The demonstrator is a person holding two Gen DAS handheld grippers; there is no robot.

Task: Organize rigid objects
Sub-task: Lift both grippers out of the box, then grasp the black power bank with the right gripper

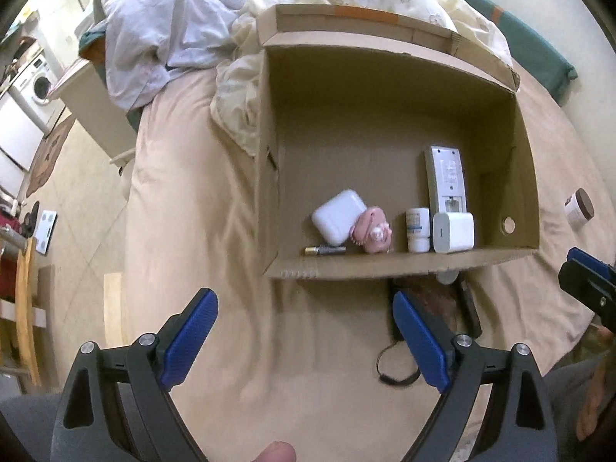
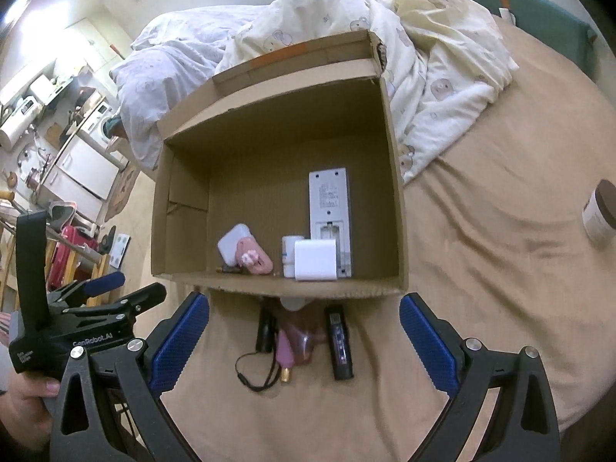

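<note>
An open cardboard box [image 1: 400,265] [image 2: 285,287] sits on the bed. Inside lie a white remote [image 1: 446,177] [image 2: 330,208], a white charger cube [image 1: 453,231] [image 2: 315,260], a small white bottle [image 1: 418,229] [image 2: 289,250], a pink case [image 1: 372,231] [image 2: 256,258], a white case [image 1: 338,216] [image 2: 233,244] and a battery [image 1: 325,250]. Just in front of the box lie a black device [image 2: 339,340], a pink bottle [image 2: 294,340] and a black item with a cord [image 2: 265,331]. My left gripper [image 1: 304,331] is open and empty. My right gripper [image 2: 304,338] is open above these items.
A jar with a brown lid [image 2: 598,213] [image 1: 579,208] lies on the beige sheet to the right. A rumpled duvet [image 2: 423,57] is piled behind the box. The left gripper shows in the right view [image 2: 104,288]. The bed's left edge drops to the floor [image 1: 77,200].
</note>
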